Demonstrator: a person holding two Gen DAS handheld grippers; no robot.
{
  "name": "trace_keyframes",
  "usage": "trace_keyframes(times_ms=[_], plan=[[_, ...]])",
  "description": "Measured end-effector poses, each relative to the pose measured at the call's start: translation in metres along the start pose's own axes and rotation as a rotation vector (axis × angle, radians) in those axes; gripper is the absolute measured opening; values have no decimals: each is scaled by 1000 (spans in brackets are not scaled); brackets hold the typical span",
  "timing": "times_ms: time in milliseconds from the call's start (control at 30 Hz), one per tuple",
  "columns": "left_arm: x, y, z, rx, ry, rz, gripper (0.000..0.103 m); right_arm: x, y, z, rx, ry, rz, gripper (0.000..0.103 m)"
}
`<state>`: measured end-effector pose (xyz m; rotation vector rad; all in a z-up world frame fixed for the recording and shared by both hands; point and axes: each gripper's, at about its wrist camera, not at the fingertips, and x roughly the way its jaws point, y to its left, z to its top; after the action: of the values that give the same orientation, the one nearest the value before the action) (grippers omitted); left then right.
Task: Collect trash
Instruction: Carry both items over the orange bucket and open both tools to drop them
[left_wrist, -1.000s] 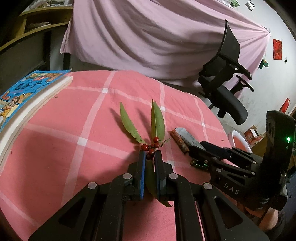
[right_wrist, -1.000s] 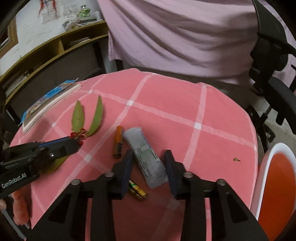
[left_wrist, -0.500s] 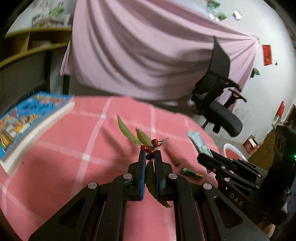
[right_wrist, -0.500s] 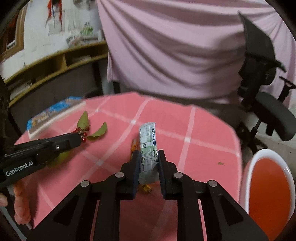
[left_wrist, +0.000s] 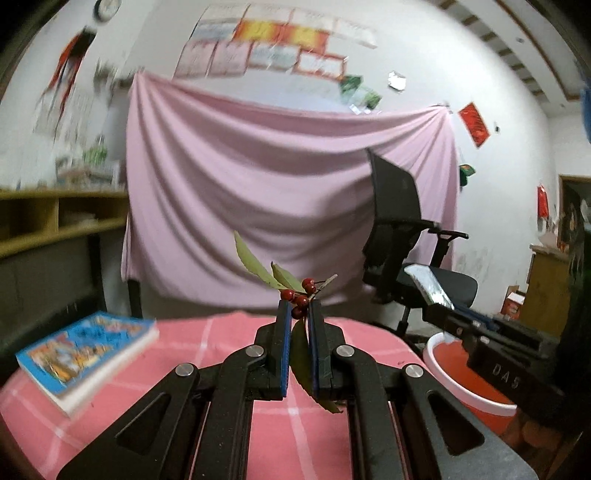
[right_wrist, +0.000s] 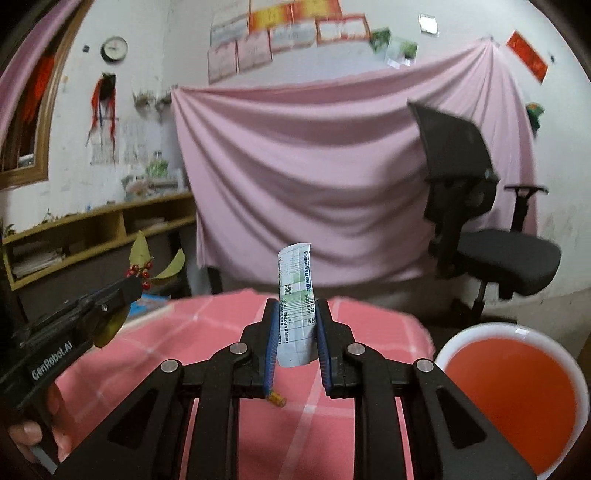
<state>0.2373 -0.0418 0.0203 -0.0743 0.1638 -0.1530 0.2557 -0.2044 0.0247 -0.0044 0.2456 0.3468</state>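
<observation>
Both tongs raised clear of the table (right_wrist: 221, 325), each loaded. The left gripper (left_wrist: 298, 314) is fully closed on the stem of a leafy sprig (left_wrist: 295, 291); red berries and two leaves project just beyond its tips, and a third leaf hangs below between the fingers. The right gripper (right_wrist: 295, 314) has just closed, narrowly, onto a flat printed wrapper (right_wrist: 295, 302), which stands upright between its pads. A second ago both items lay on the cloth; now they are lifted and the views have swung up toward the pink curtain (right_wrist: 332, 177). A battery (right_wrist: 277, 398) remains on the table, under the right gripper. The red-lined bin (right_wrist: 517, 398) sits below and to the right of the right gripper. Judged stage: pickup complete, carry to the bin next; battery still to collect.
</observation>
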Motion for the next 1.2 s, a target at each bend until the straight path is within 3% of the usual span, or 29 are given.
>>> trace_keyframes(times_ms=[167,467,700,900,1200], plan=[[-11,-19,0,47,-77,-16,6,-23,-9,7,10,-93,-36,17],[3,-82,5,99,-77,-129,6,-60,-58,9,104,-159,-137,17],[26,-144,14,125,-59,-242,6,-77,-124,0,282,-150,-199,17],[61,-187,8,117,44,-326,6,-84,-165,-15,401,-96,-262,17],[111,-217,4,52,322,-432,7,-77,-208,-38,539,61,-304,19]])
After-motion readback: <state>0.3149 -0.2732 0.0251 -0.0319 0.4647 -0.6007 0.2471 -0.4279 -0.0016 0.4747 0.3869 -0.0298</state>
